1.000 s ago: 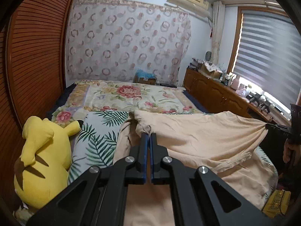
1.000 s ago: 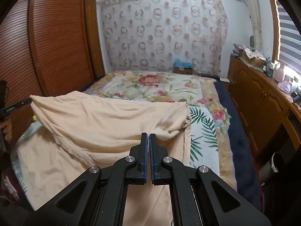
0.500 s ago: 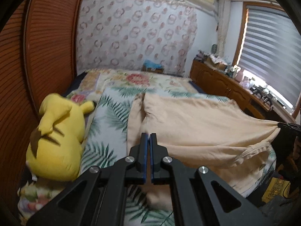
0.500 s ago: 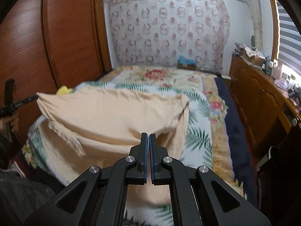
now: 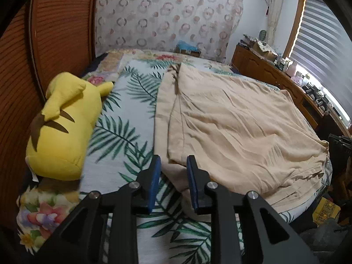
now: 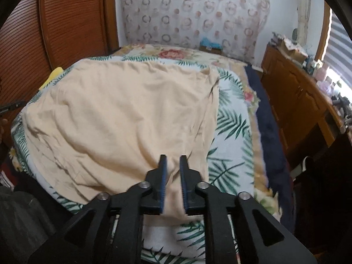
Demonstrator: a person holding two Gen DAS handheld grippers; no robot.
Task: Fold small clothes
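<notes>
Cloth, beige, lying folded over itself across the palm-leaf bed cover, near hem at six o'clock, far edge toward twelve. Left claw at the near left corner, jaws just been opening, now standing apart with a fold of cloth between them but not pinched. Right claw at the near right corner, jaws likewise just been opening, a narrow gap, cloth loose between the pads. Judged: release step after laying the fold down. Best done by opening fully before drawing back toward six o'clock, lifting clear so no hem drags, then smoothing the wrinkles running toward three o'clock. Yellow plush toy at nine o'clock, apart from the cloth. Wooden cabinet along three o'clock, patterned curtain at twelve.
</notes>
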